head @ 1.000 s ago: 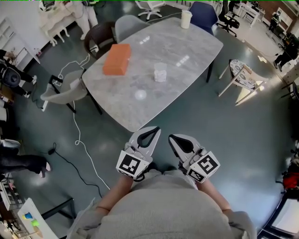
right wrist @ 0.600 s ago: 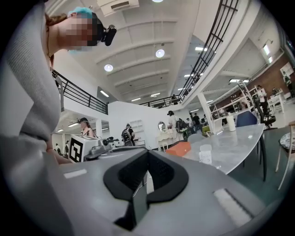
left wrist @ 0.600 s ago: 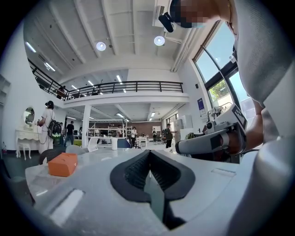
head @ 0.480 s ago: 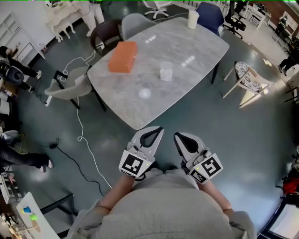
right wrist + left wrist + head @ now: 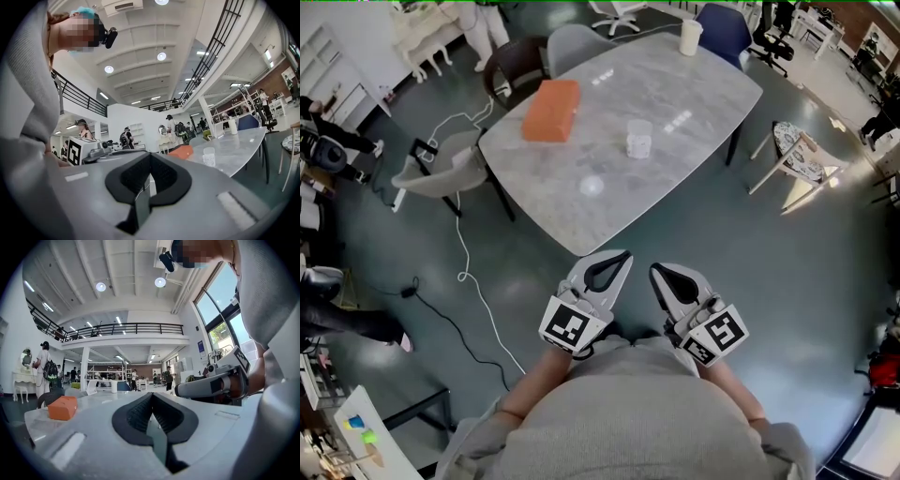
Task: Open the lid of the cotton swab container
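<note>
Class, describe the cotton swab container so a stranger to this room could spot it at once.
Find the big grey marble-look table. Near its centre stands the cotton swab container, a small round tub. Unlike the orange box left of it and the white cup at the far end, it is see-through.

I'd call this a big open-plan office hall. Upholstered chairs point(image 5: 441, 173) ring the marble bench point(image 5: 694, 94). A white cable point(image 5: 457, 246) trails over the grey floor point(image 5: 787, 272) beside it, and swivel chairs point(image 5: 614, 11) stand beyond it. Above it run a railed mezzanine point(image 5: 126, 329), tall windows point(image 5: 218, 310) and round ceiling lamps point(image 5: 160, 282).
</note>
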